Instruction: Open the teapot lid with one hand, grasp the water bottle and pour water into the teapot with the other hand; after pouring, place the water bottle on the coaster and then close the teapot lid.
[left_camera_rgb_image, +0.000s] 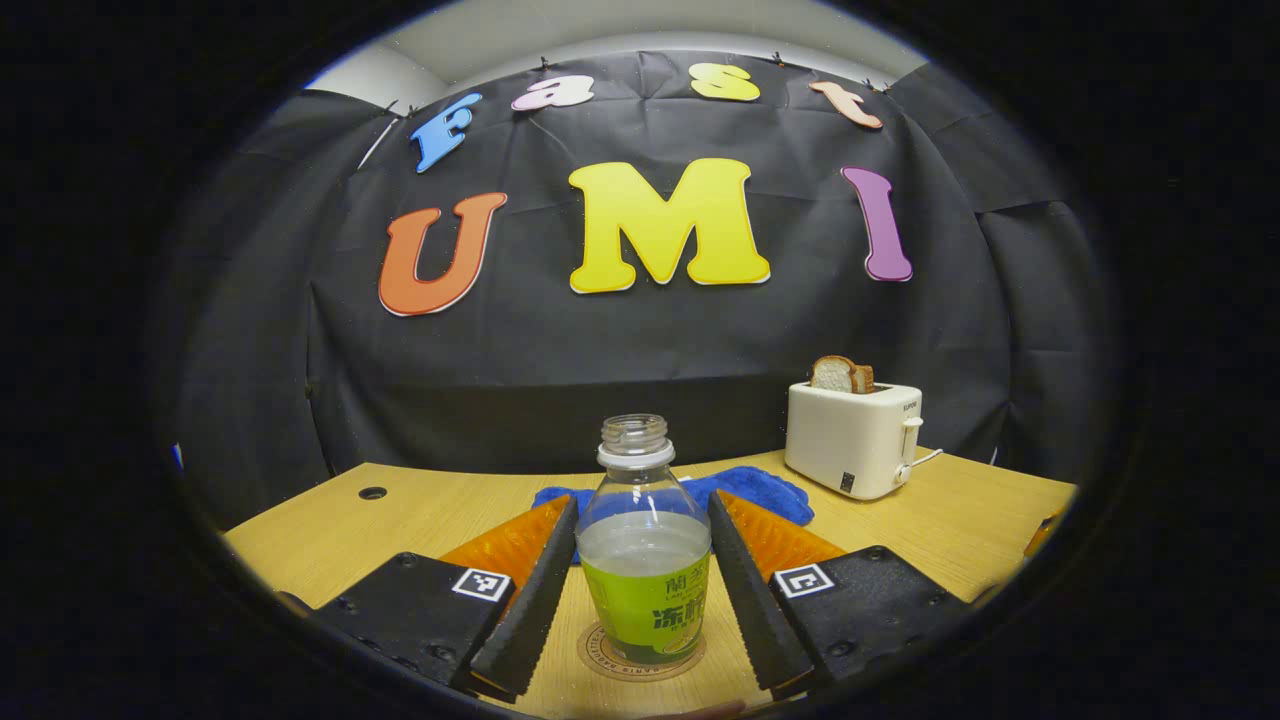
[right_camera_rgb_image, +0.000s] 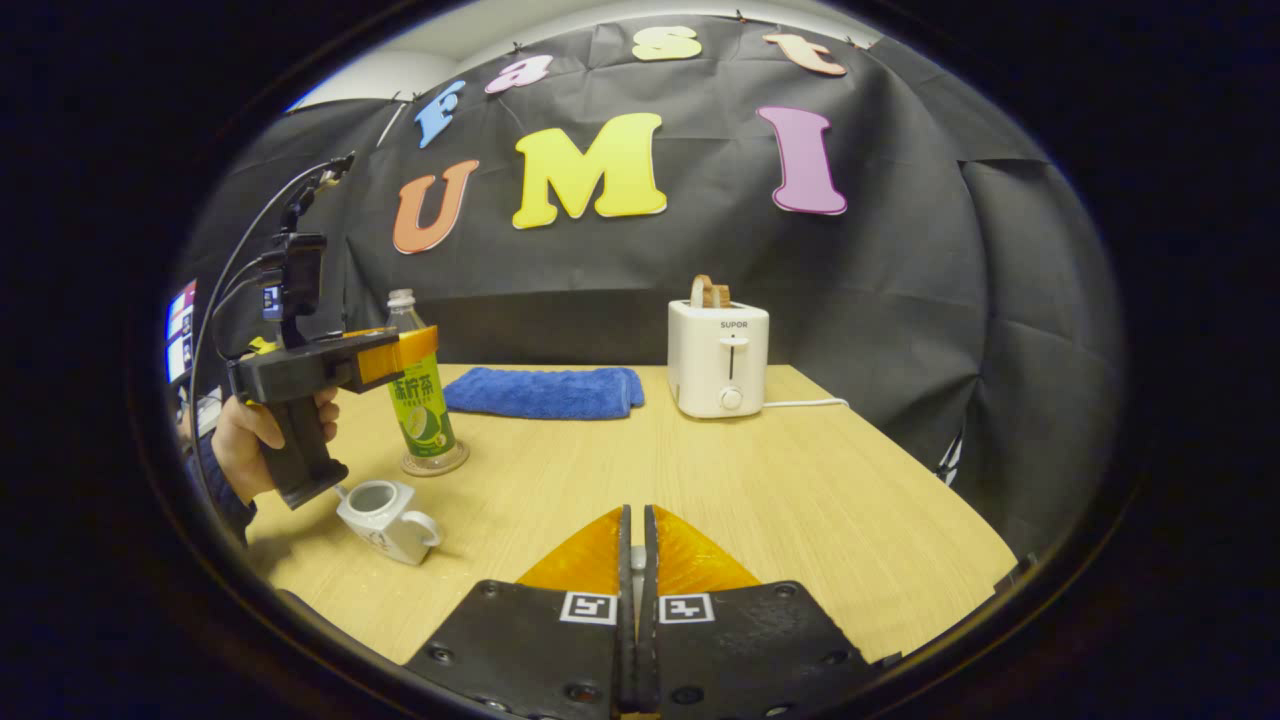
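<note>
An uncapped water bottle (left_camera_rgb_image: 645, 560) with a green label stands upright on a round coaster (left_camera_rgb_image: 600, 655). My left gripper (left_camera_rgb_image: 643, 500) has a finger against each side of it, shut on the bottle. In the right gripper view the same bottle (right_camera_rgb_image: 420, 400) stands on its coaster (right_camera_rgb_image: 435, 467), held near the shoulder by my left gripper (right_camera_rgb_image: 400, 355). A white teapot (right_camera_rgb_image: 385, 518) sits in front of the bottle with its mouth uncovered. My right gripper (right_camera_rgb_image: 637, 512) is shut over the table's middle, and a pale sliver of the lid shows between its fingers.
A white toaster (right_camera_rgb_image: 718, 360) with bread in it stands at the back of the wooden table (right_camera_rgb_image: 800, 500). A folded blue towel (right_camera_rgb_image: 545, 392) lies behind the bottle. A hand (right_camera_rgb_image: 245, 440) holds the left gripper's handle near the table's left edge.
</note>
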